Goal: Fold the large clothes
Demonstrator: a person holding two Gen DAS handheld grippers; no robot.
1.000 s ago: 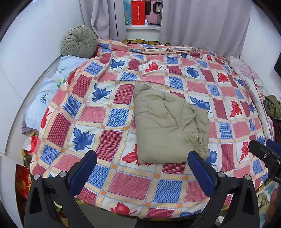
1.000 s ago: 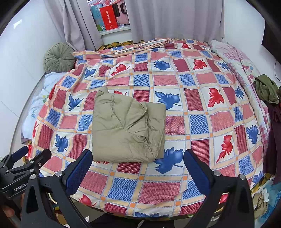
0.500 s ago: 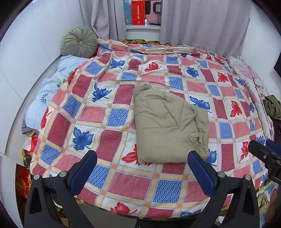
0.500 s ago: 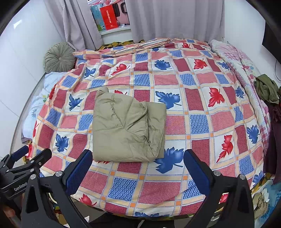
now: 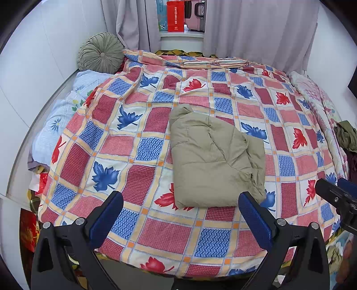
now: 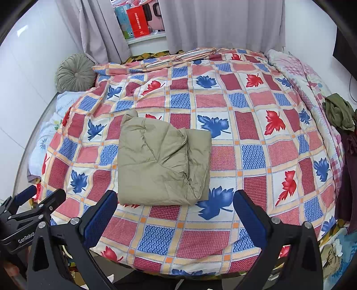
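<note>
A khaki padded garment [image 5: 212, 158] [image 6: 162, 162] lies folded into a rough rectangle on the checked leaf-pattern bedspread [image 5: 125, 142] [image 6: 256, 142]. My left gripper [image 5: 180, 214] hovers open over the bed's near edge, just short of the garment's near side, holding nothing. My right gripper [image 6: 176, 212] is open too, at the same near edge, its left finger close to the garment's near left corner. The left gripper also shows at the lower left of the right wrist view, and part of the right gripper at the right edge of the left wrist view.
A round green cushion [image 5: 100, 53] and a pale blue pillow [image 5: 58, 120] sit at the bed's far left by the white wall. Grey curtains [image 5: 256, 26] and a sill with a red box [image 5: 175, 15] are behind. Dark green clothing [image 6: 339, 113] lies off the right edge.
</note>
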